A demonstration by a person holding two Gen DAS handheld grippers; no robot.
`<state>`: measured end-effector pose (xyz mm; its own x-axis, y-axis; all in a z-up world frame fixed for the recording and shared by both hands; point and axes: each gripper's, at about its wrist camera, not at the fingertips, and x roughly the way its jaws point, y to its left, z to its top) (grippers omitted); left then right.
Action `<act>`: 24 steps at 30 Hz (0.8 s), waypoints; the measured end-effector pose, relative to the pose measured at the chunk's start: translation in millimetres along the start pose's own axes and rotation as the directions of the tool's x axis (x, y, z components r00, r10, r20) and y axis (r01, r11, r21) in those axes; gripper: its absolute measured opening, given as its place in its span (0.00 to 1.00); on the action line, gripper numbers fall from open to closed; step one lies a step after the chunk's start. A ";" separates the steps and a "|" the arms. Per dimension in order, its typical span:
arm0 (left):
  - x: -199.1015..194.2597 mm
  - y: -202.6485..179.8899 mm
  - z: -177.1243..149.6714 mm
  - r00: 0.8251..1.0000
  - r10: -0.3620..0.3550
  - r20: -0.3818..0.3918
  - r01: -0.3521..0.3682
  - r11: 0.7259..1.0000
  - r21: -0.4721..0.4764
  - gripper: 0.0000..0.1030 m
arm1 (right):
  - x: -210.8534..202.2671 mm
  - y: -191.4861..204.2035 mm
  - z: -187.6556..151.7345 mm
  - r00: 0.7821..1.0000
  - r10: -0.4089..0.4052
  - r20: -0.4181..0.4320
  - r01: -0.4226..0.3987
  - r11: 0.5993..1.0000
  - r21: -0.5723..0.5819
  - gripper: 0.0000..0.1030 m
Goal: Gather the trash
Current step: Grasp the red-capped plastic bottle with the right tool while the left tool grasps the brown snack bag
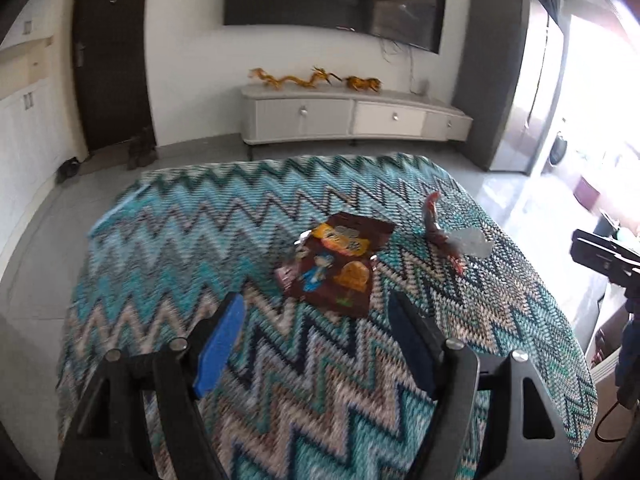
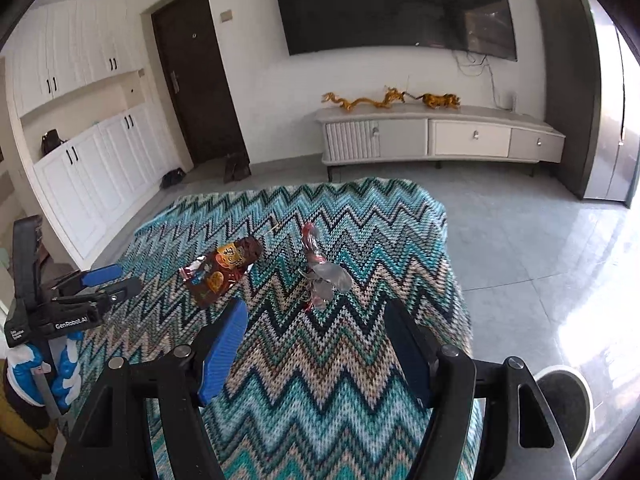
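Taking the zigzag cloth (image 2: 320,360) as the landmark: off its left edge, the left gripper (image 2: 110,280) hangs above that border with its jaws spread and nothing between them. On the cloth, left of its middle, lies the brown snack bag (image 2: 224,270), flat, well in from every edge. Just right of it, apart and not touching, sits the crumpled red and silver wrapper (image 2: 322,276), nearer the cloth's right edge but clear of it. Bare cloth runs all around both pieces. The right gripper (image 2: 316,336) hovers over the near part of the cloth, jaws wide apart and empty. Past the cloth's right edge is open tiled floor (image 2: 540,248), and a round bin (image 2: 564,404) stands by the near right corner.
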<state>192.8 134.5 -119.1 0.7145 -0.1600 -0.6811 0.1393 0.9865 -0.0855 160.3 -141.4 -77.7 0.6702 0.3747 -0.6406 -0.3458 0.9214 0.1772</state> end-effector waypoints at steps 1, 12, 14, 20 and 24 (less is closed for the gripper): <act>8.1 -2.6 3.9 1.000 -0.004 -0.008 0.005 1.000 0.010 0.71 | 8.2 -2.2 1.8 1.000 0.007 -0.009 -0.007 1.000 -0.001 0.67; 89.9 -27.9 22.0 0.996 -0.028 -0.087 0.042 0.984 0.171 0.74 | 86.3 -3.8 26.1 0.995 0.067 -0.074 -0.070 0.997 -0.046 0.67; 99.6 -26.2 22.1 0.994 -0.026 -0.104 0.044 0.985 0.170 0.74 | 99.9 -2.6 28.1 0.993 0.078 -0.088 -0.083 0.995 -0.050 0.67; 120.8 -12.3 21.9 0.986 -0.057 -0.155 0.072 0.993 0.092 0.73 | 137.3 -2.9 25.1 0.986 0.093 -0.141 -0.101 0.994 -0.051 0.67; 124.6 -12.6 20.9 0.986 -0.057 -0.157 0.072 0.994 0.088 0.70 | 148.3 -6.2 22.4 0.984 0.096 -0.153 -0.102 0.994 -0.034 0.66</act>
<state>294.4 101.5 -187.7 0.5889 -0.2089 -0.7808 0.2499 0.9658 -0.0699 276.5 -89.2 -157.1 0.5255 0.4413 -0.7274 -0.4348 0.8742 0.2162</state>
